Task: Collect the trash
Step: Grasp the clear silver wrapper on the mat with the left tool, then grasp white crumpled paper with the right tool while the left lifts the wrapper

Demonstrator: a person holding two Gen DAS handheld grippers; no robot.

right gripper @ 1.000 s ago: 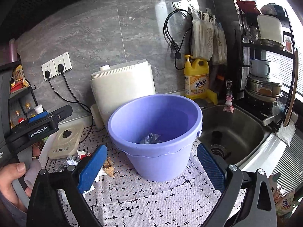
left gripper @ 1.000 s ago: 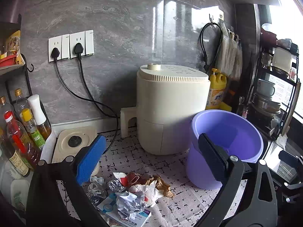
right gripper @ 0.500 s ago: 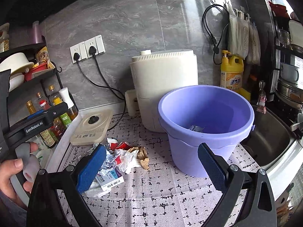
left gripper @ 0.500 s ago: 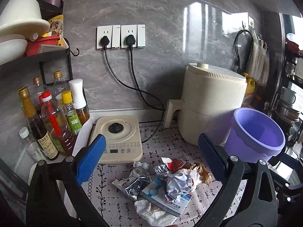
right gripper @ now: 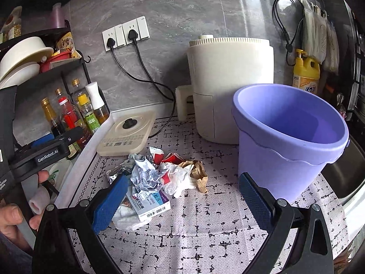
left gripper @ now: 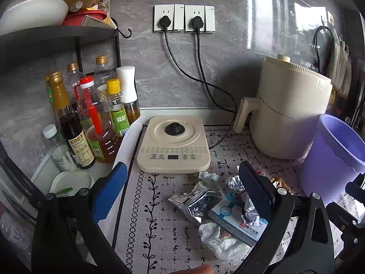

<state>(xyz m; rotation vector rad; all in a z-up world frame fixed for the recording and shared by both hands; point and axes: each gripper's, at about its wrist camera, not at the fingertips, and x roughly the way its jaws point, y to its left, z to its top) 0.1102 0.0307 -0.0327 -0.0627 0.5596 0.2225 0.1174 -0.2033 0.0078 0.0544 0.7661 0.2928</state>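
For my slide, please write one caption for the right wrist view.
Open right tool above a trash pile beside the purple bucket on the counter.

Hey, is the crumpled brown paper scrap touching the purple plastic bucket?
Apart. In the right wrist view, a strip of bare patterned mat separates the crumpled brown paper scrap from the base of the purple plastic bucket.

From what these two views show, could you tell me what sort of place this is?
Most likely a home kitchen counter. Condiment bottles stand under a rack of bowls, an air-fryer-like appliance sits by the tiled wall, and a sink lies beside the purple bucket. A pile of trash lies on the mat.
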